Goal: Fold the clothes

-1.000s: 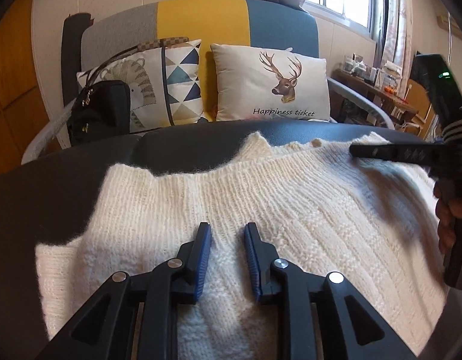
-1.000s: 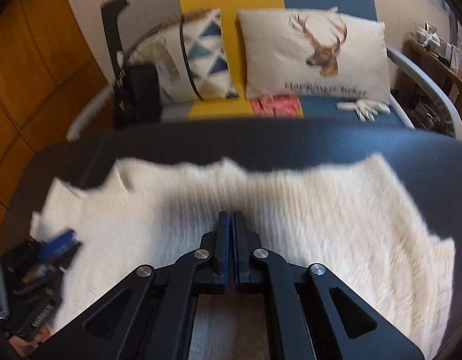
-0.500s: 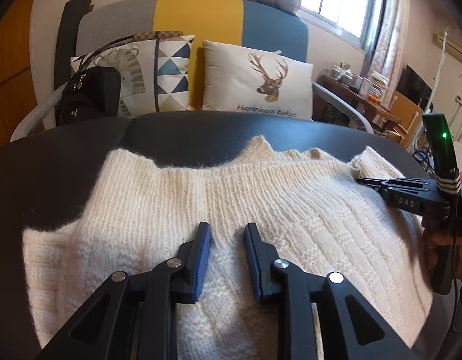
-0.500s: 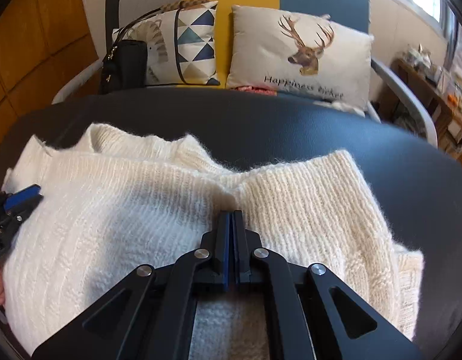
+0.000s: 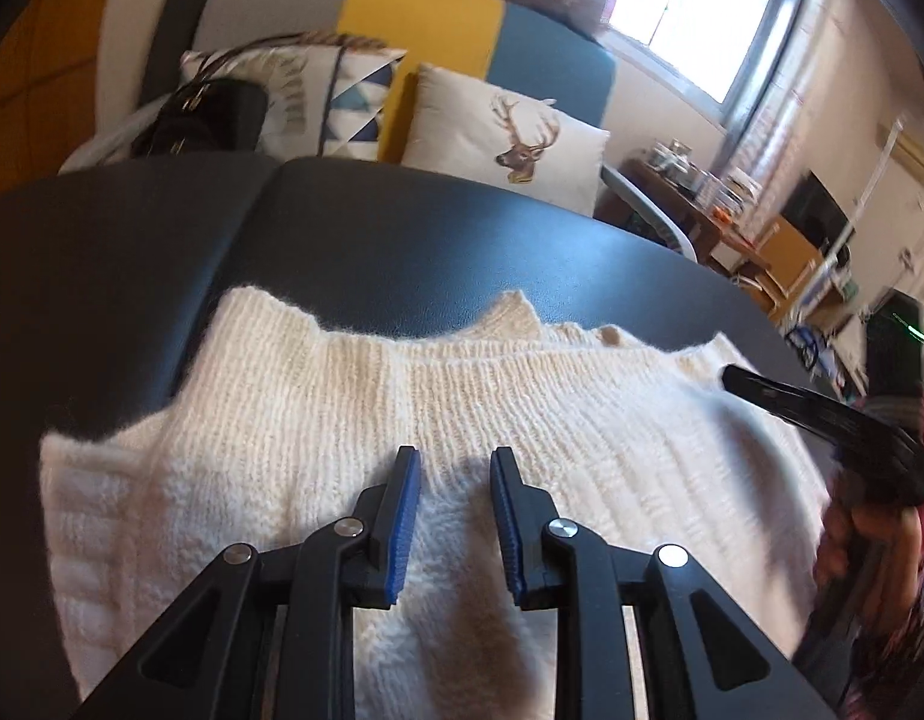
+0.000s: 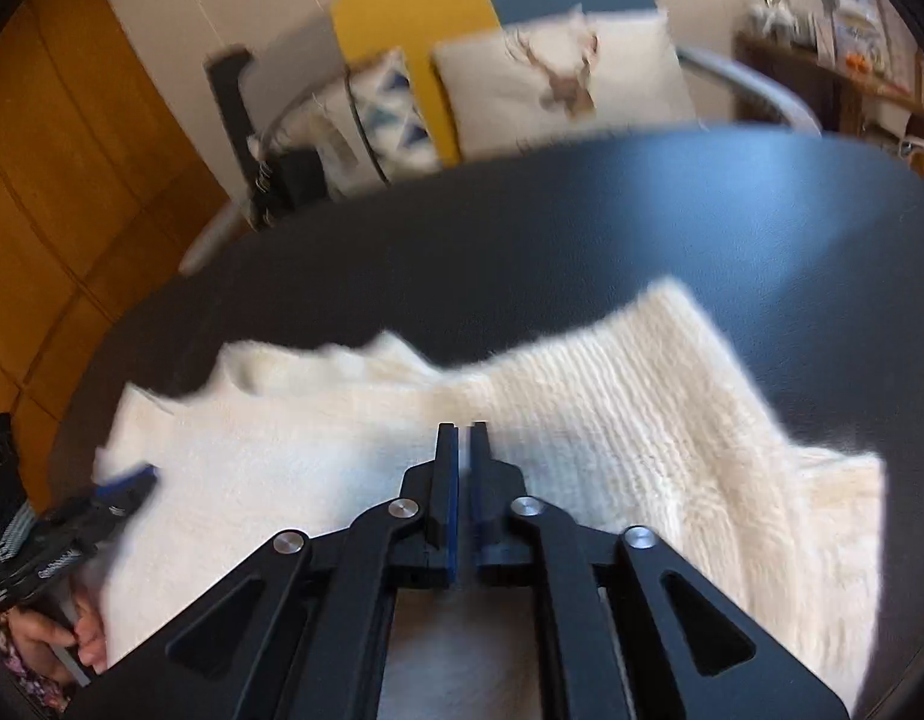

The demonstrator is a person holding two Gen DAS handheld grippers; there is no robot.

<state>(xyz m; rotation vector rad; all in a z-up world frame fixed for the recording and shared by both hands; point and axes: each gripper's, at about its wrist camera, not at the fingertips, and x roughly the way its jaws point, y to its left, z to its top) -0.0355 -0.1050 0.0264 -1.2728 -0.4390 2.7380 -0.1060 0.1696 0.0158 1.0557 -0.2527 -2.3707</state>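
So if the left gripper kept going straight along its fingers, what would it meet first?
Most likely the white knit sweater: the left gripper points down at its ribbed part, nothing between its parted jaws. The black table lies beyond. Depth is hard to judge.

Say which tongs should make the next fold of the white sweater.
Probably the left tongs: their jaws are open, empty, over the sweater middle. The right tongs are only just opening, nothing between them.

Colour-block sofa [image 5: 420,18] with deer cushion [image 5: 510,132] behind dark table [image 5: 402,240]; bright window [image 5: 702,18] right; wood panelling [image 6: 54,180] left.
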